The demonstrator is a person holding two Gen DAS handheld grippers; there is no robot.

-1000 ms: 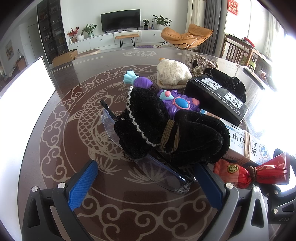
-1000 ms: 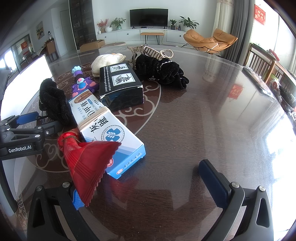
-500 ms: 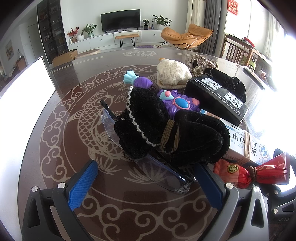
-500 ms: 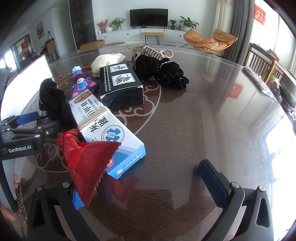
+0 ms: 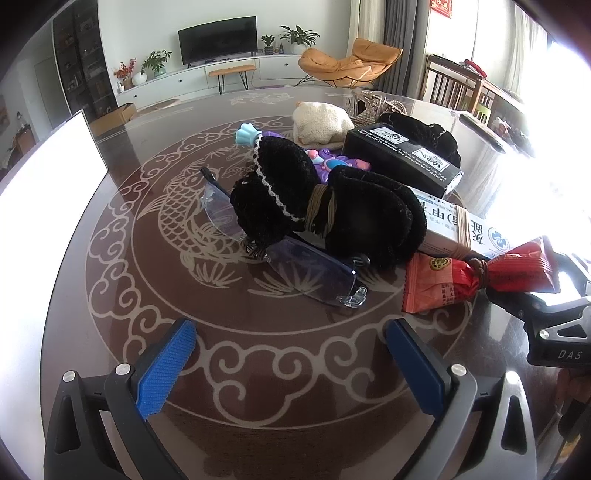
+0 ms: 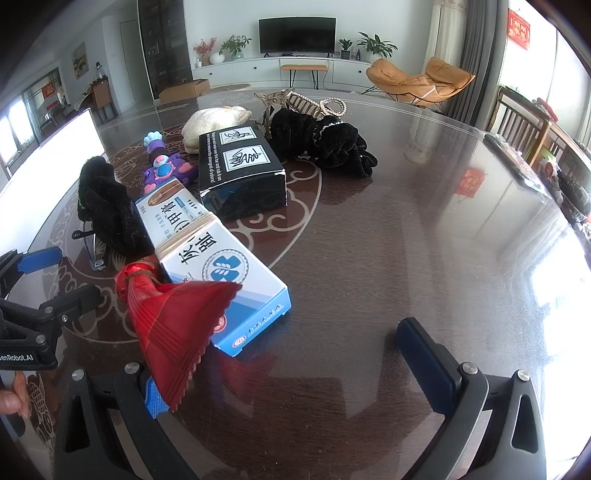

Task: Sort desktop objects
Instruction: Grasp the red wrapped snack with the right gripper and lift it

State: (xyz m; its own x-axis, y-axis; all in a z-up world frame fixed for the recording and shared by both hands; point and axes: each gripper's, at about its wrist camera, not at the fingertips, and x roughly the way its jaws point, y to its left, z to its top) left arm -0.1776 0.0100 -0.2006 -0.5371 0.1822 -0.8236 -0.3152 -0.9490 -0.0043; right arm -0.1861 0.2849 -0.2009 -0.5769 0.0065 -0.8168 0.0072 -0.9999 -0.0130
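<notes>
- Living room behind, TV (image 6: 297,35) on the far wall, orange lounge chair (image 6: 419,79) to its right; we work over a dark glossy round table (image 6: 406,236) with a pale fish-and-cloud pattern.
- Left gripper (image 5: 291,363): our fingers spread wide, blue pads (image 5: 166,365) bare, nothing between them, hovering above the table just short of the pile.
- Clear safety glasses (image 5: 295,258) lie flat just ahead of the left gripper, partly under the black velvet bundle (image 5: 325,206), which has a tan band round its middle.
- Purple toy (image 6: 168,166) sits behind the bundle, cream knit pouch (image 6: 212,123) further back.
- Black box (image 6: 240,166) with white labels stands mid-table; second black velvet piece (image 6: 325,144) with bead trim lies beyond it, by a beaded item (image 6: 306,101).
- White-and-blue box (image 6: 210,262) with rubber bands lies lengthwise, touching the red packet.
- Right gripper (image 6: 295,373): wide apart, nothing pinched; red snack packet (image 6: 173,325), tied with a brown band, lies over our left-hand pad, its end fanning towards the camera.
- White panel (image 5: 48,173) stands at the table's left edge.
</notes>
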